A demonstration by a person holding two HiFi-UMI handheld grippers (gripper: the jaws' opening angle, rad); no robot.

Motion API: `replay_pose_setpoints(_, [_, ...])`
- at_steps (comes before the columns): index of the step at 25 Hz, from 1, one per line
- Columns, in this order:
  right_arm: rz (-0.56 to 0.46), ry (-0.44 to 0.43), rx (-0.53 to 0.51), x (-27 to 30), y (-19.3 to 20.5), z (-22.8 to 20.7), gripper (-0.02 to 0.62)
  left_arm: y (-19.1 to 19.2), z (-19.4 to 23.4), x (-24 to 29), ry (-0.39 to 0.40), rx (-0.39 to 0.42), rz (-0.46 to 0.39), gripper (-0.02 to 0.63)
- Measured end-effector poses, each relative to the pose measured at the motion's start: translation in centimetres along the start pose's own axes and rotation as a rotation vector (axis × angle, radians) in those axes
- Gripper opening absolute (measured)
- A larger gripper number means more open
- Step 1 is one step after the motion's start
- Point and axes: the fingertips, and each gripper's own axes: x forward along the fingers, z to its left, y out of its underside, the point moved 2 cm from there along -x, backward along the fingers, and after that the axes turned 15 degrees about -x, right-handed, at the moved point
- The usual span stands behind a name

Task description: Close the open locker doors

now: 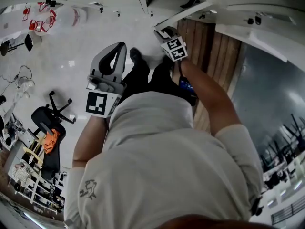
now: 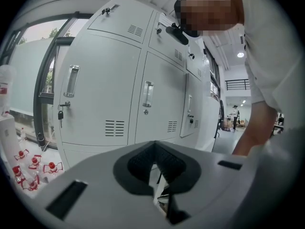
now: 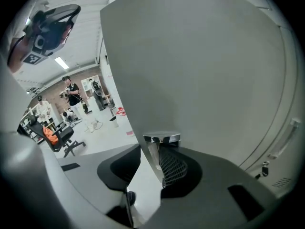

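Observation:
A bank of grey lockers fills the left gripper view; most doors are flush, and one further door stands slightly ajar. My left gripper is held away from them, shut with nothing between its pads. In the right gripper view a large open locker door stands right in front. Its chrome handle sits between the jaws of my right gripper. The right pad lies against the handle, while the left pad stands off with floor showing in the gap. In the head view my right gripper reaches forward to the door's edge.
A black office chair stands on the floor at the left. Red-capped items lie by the window beside the lockers. Two people stand far back in the room. A wooden panel runs along the right.

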Motion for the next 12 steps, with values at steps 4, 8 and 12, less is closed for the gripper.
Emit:
replay_pose_setpoints(4, [0.001, 0.067, 0.033, 1.9, -0.5, -1.1, 0.118, -0.6, 1.6, 0.0, 0.005, -0.004, 0.002, 0.0])
replay_pose_setpoints(8, [-0.015, 0.117, 0.095, 3.2, -1.8, -2.0, 0.117, -1.1, 2.9, 0.1, 0.019, -0.003, 0.002, 0.0])
replay_pose_setpoints(12, [-0.019, 0.167, 0.13, 4.5, -2.5, -3.2, 0.115, -1.3, 4.1, 0.0, 0.024, 0.003, 0.015, 0.0])
